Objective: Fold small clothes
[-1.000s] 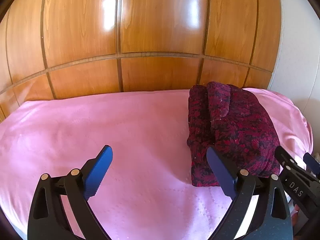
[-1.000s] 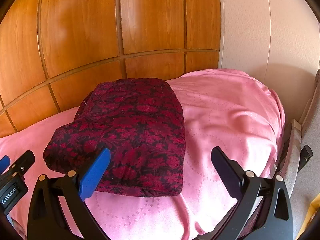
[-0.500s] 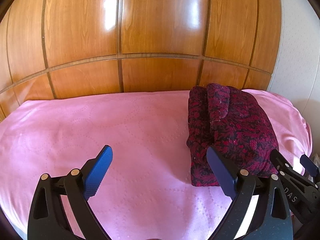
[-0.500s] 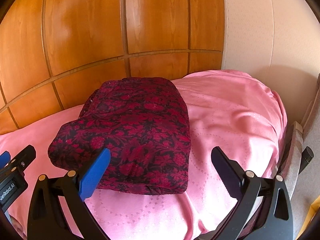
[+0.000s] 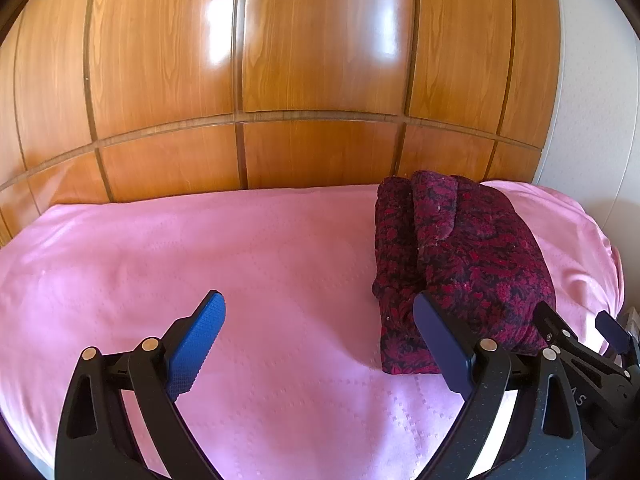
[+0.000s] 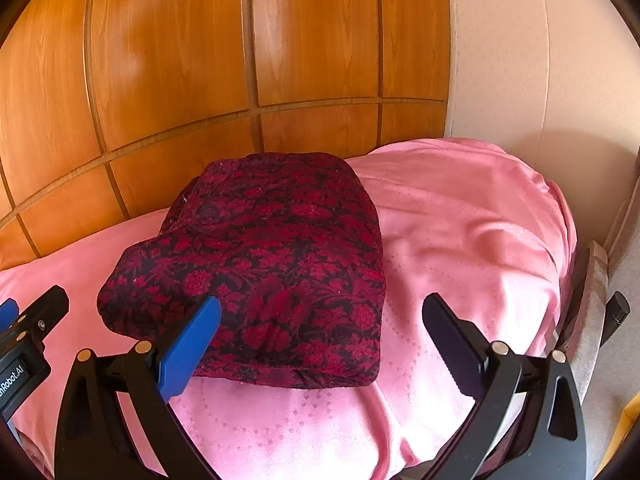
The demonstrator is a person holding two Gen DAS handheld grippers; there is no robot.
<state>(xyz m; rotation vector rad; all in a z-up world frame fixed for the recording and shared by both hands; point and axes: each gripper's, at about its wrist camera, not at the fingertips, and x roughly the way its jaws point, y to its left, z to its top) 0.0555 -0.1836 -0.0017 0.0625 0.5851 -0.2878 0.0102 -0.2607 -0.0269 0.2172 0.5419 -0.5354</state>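
Left, bare pink bedspread (image 5: 200, 248); garment (image 5: 472, 252) rightward

A folded dark red floral garment (image 5: 460, 256) is lying on the right side of a pink bedspread (image 5: 200, 256), its layered edges facing left, against a glossy wood-panelled wall (image 5: 280, 60). The left gripper (image 5: 318, 312) is hovering above the spread with its blue-padded fingers (image 5: 196, 340) spread wide and holding nothing. Part of the right gripper (image 5: 576, 340) is showing at the lower right corner, beside the garment's near edge.
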